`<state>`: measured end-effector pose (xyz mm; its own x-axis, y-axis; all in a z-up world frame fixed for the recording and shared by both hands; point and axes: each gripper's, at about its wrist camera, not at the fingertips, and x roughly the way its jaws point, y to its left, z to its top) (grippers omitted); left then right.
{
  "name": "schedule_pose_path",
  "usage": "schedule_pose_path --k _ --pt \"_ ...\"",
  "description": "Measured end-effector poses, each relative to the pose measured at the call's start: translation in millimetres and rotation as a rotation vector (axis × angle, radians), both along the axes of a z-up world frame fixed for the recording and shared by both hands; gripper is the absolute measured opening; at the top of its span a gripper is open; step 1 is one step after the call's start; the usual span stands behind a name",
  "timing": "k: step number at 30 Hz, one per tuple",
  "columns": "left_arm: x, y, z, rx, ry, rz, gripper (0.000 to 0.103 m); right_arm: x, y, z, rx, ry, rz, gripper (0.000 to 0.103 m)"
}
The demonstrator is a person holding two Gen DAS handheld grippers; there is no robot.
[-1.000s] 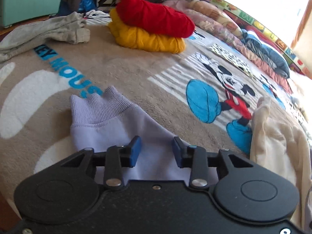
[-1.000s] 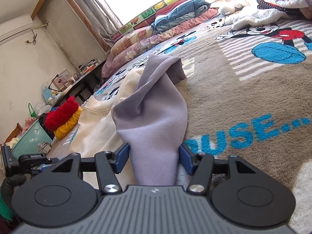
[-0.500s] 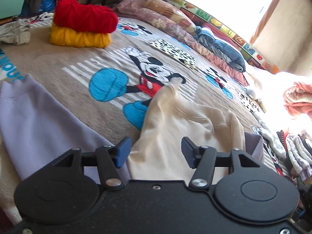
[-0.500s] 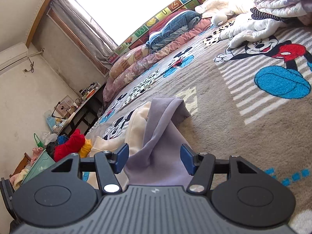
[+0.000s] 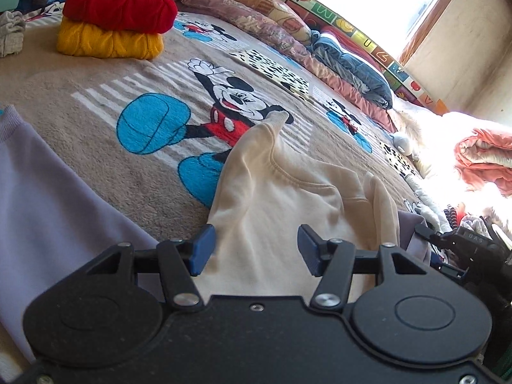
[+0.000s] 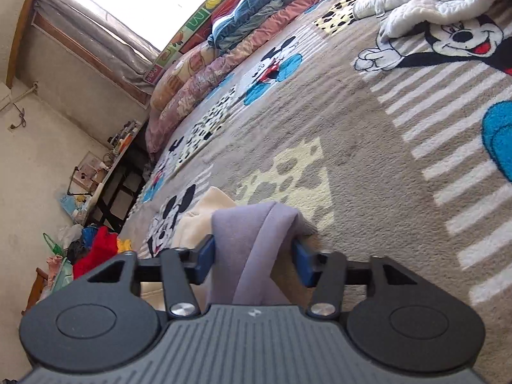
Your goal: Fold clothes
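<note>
Two handheld grippers work over a bed covered by a tan cartoon-mouse blanket (image 5: 96, 73). A sweatshirt lies on it: cream body (image 5: 272, 211) with lilac sleeves.

From the left wrist view, the left gripper (image 5: 252, 249) hovers low over the cream chest, just below the neckline. Its blue fingers (image 5: 201, 249) are spread wide and hold nothing. One lilac sleeve (image 5: 48, 198) stretches flat to the left, its ribbed cuff at the far end.

From the right wrist view, the right gripper (image 6: 252, 259) has the other lilac sleeve (image 6: 256, 243) bunched between its fingers, which are also spread. The cloth drapes through the gap without being pinched, and the cream body shows just beside it on the left.

A folded red sweater (image 5: 118, 0) sits on a folded yellow one (image 5: 108, 41) at the far side of the bed, well apart.

The step in hand looks like folding a sleeve across the chest. To do it well, the right fingers should close on the sleeve near its shoulder seam, gathering a single layer, then carry it flat over the body. The left gripper could press the chest down so the body does not drag. Fleece this thick will likely spring back, so smooth it down after laying.
</note>
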<state>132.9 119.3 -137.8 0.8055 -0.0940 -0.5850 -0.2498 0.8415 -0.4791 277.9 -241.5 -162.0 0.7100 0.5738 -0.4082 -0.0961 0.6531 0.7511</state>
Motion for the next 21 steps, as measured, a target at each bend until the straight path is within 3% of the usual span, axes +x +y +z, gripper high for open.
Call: schedule_pose_path --k 6,9,11,14,17,20,21 --pt "1 3 0 -0.021 0.005 -0.007 0.056 -34 -6 27 -0.054 -0.156 -0.105 0.011" --pt "0 3 1 -0.032 0.004 -0.007 0.056 -58 -16 46 -0.232 -0.194 -0.204 0.011" --pt "-1 2 2 -0.035 0.001 -0.009 0.056 -73 -19 51 -0.389 -0.157 -0.269 0.011" --pt "-2 1 3 -0.032 -0.002 -0.015 0.056 -82 -32 44 -0.481 -0.061 -0.342 0.015" --pt "-3 -1 2 -0.030 0.001 -0.017 0.056 -85 -52 37 -0.414 -0.065 -0.356 0.020" --pt "-3 -1 2 -0.031 0.004 -0.015 0.056 -87 -56 42 -0.360 -0.129 -0.318 0.040" --pt "-2 -1 2 -0.031 0.004 -0.013 0.056 -87 -53 47 -0.381 -0.152 -0.303 0.042"
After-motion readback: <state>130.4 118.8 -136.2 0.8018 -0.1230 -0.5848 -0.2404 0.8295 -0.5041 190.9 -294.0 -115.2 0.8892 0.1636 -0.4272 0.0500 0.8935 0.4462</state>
